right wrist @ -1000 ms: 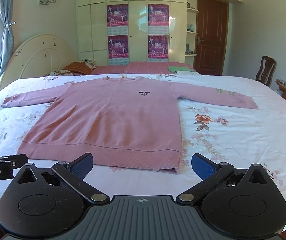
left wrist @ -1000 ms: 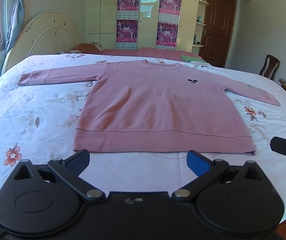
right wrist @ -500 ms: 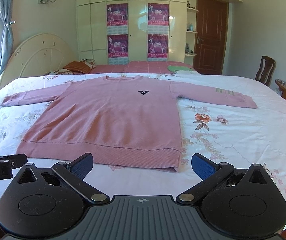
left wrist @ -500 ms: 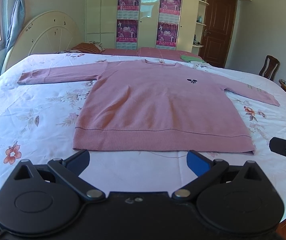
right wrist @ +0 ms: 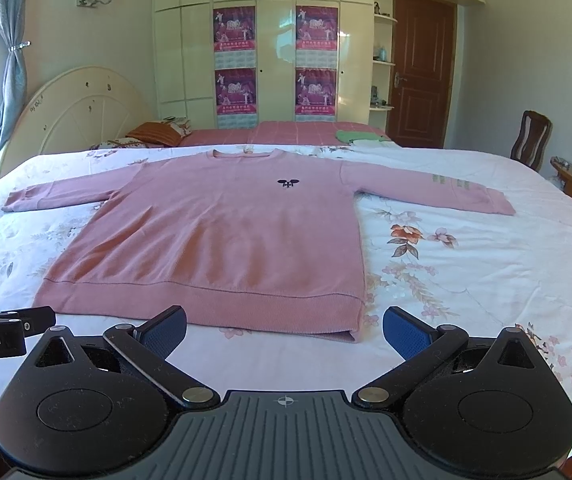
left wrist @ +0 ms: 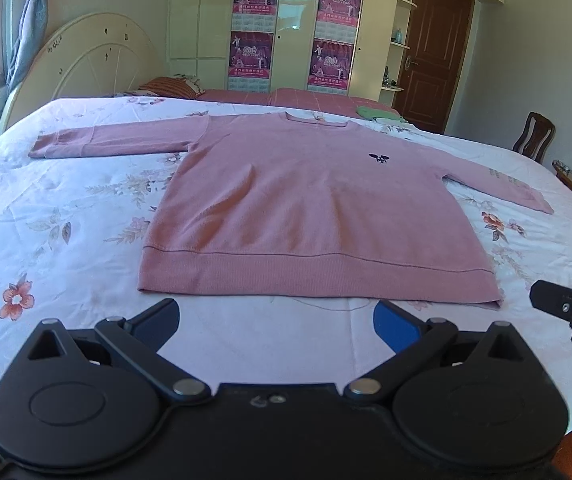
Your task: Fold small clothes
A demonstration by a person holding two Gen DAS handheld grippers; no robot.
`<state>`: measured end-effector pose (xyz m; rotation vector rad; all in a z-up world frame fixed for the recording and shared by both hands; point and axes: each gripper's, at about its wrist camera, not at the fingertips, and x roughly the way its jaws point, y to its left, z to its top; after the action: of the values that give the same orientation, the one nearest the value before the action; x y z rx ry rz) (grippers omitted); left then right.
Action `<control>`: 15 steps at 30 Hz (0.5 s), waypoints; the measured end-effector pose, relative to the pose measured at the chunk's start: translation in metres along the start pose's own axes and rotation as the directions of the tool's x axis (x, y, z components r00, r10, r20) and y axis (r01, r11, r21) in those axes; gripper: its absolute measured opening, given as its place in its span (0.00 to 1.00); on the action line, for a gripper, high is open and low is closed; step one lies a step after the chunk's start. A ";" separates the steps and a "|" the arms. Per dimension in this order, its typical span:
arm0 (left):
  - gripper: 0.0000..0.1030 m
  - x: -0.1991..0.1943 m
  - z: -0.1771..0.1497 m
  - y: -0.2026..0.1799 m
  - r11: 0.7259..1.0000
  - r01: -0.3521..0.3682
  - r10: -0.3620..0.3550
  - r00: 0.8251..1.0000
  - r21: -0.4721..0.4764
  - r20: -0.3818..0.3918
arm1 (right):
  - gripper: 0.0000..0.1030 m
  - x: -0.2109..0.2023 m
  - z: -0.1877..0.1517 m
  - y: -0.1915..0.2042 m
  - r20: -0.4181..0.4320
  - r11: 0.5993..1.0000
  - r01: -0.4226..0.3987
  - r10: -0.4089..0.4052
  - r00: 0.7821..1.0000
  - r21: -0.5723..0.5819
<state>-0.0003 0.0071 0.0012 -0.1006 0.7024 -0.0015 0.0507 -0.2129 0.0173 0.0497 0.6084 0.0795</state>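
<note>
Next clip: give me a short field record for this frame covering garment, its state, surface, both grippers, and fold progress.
garment: pink sweater, long-sleeved, small dark emblem on the chest
state: flat, front up, both sleeves spread out sideways, hem nearest the cameras
surface: floral bedsheet on a bed
left gripper: fingers wide apart, holding nothing, just short of the hem
right gripper: fingers wide apart, holding nothing, near the hem's right corner
fold progress: no fold made yet
background: green cloth at the far edge of the bed, wooden chair at right

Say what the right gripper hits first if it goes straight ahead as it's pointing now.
Probably the pink sweater: the open right gripper points at its hem, near the right corner. Bare bedsheet lies between; height above it is unclear.
</note>
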 end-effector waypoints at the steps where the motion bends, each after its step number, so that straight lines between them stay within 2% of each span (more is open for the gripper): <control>1: 1.00 -0.001 0.000 0.002 1.000 0.010 -0.010 1.000 -0.019 0.011 | 1.00 0.001 0.000 0.000 -0.005 1.000 -0.002 0.002 1.000 0.000; 3: 1.00 0.001 0.004 0.004 0.999 0.027 -0.027 1.000 -0.036 0.017 | 1.00 0.003 0.001 -0.001 -0.009 1.000 -0.002 0.002 1.000 0.001; 5: 1.00 0.009 0.011 0.000 1.000 0.023 -0.023 1.000 0.016 -0.003 | 1.00 0.005 0.003 -0.003 -0.005 1.000 0.000 0.000 1.000 0.003; 7: 1.00 0.015 0.018 -0.001 0.998 0.055 -0.055 0.998 0.042 -0.005 | 1.00 0.006 0.007 -0.009 0.006 1.000 -0.010 0.010 1.000 0.021; 10: 1.00 0.019 0.030 0.003 0.995 0.104 -0.104 0.994 0.004 0.045 | 1.00 0.012 0.017 -0.025 0.026 0.997 -0.031 0.029 0.999 0.069; 15: 0.99 0.039 0.056 -0.013 0.992 0.110 -0.114 0.990 0.054 0.079 | 1.00 0.031 0.037 -0.058 0.057 0.993 -0.008 0.002 0.998 0.121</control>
<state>0.0656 -0.0025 0.0201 -0.0919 0.6133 -0.1219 0.1009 -0.2685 0.0264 0.1709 0.5560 0.0457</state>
